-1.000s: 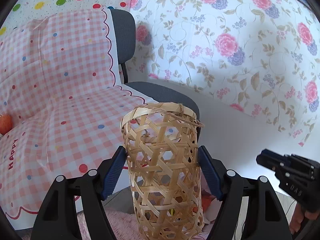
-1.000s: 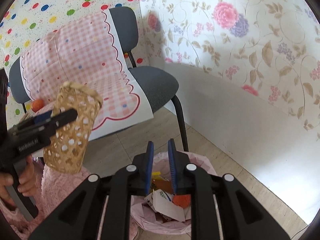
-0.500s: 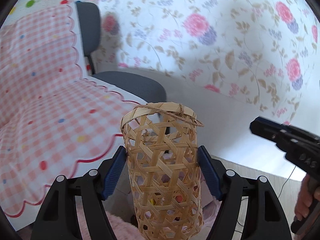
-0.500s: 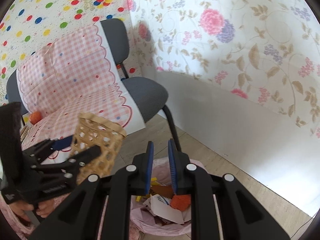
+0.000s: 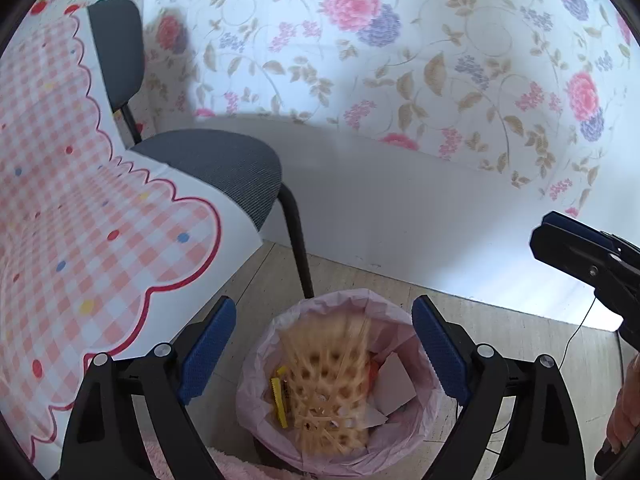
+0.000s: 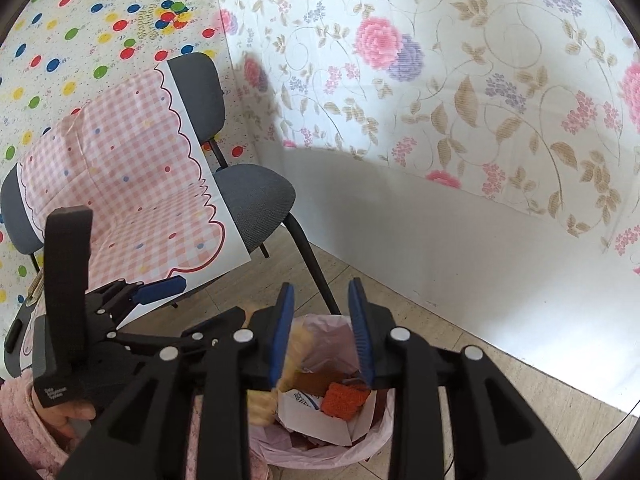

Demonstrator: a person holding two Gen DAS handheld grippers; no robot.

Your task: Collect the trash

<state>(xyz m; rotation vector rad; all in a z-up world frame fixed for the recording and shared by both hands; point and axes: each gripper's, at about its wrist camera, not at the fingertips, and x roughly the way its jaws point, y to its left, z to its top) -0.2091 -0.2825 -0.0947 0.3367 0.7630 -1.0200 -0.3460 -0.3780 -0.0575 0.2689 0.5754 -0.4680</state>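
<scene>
Lying blurred inside the pink-lined trash bin [image 5: 424,364], the woven bamboo basket [image 5: 328,384] sits among paper scraps, a yellow wrapper [image 5: 279,396] and an orange knitted piece [image 6: 344,398], clear of both blue pads of the left gripper [image 5: 323,344]. The left gripper's jaws are opening and stand wide apart above the bin, one pad at each side of the bin mouth, with nothing pressed between them. The right gripper [image 6: 321,336] hovers over the same bin; its jaws are opening, a narrow gap shows between the pads, and no item is clamped there. Beside the bin stands a grey chair [image 5: 224,168] draped with a pink checked cloth [image 5: 80,220]. Floral wallpaper [image 5: 400,60] covers the wall behind, above a plain white lower band. The floor [image 5: 500,328] is pale tile
</scene>
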